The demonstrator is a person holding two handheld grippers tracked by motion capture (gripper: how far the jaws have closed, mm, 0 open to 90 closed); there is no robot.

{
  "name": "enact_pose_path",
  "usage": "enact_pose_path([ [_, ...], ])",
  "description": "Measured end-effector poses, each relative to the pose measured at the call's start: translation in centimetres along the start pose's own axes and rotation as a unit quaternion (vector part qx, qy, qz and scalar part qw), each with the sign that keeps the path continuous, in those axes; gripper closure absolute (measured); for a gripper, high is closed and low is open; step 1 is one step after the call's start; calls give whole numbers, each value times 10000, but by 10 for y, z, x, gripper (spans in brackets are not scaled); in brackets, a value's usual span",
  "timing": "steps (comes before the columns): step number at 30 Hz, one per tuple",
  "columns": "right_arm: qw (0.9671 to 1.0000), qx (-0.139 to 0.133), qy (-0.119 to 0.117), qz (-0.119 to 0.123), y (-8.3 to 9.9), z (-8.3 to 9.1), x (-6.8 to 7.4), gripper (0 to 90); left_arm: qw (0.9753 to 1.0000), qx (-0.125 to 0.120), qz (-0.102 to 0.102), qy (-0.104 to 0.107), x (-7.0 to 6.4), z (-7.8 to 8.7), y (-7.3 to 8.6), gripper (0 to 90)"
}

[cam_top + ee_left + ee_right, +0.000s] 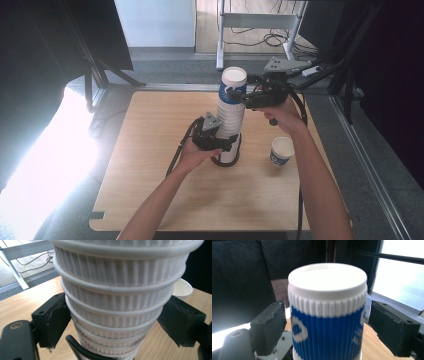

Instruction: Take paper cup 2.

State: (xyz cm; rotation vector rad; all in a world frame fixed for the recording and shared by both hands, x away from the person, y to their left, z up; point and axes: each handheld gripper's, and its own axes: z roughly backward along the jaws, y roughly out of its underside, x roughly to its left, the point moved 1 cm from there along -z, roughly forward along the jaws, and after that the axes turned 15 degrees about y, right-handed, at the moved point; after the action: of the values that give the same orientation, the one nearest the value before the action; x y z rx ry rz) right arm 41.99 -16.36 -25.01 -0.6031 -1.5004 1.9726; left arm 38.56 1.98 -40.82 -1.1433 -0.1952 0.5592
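With the stack of cups [230,125] clenched low by the left gripper [227,145], the top cup [233,85] is straddled by the right gripper's [239,96] released fingers [268,326], so closing and a straight lift are judged next.

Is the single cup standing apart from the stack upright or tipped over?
Upright. The single cup rests on its base on the table with its open mouth facing up, apart from the cup stack.

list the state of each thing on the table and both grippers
cup stack: upright on the table, tall
top cup: nested on the stack, between open jaws
single cup: upright, apart from the stack
left gripper: jaws against the stack's lower part
right gripper: open
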Motion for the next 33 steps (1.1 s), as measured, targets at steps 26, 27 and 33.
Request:
enact_pose_path([
  [26,9979,-594,256,-76,-29,18,5,266,10000,51,-23,-19,-2,0,-1,142],
  [27,9975,-646,272,-68,-31,20,5,267,10000,49,-23,-19,-2,0,-1,142],
  [33,9951,-934,308,-101,-44,42,3,267,10000,68,-11,-10,0,1,0,143],
])
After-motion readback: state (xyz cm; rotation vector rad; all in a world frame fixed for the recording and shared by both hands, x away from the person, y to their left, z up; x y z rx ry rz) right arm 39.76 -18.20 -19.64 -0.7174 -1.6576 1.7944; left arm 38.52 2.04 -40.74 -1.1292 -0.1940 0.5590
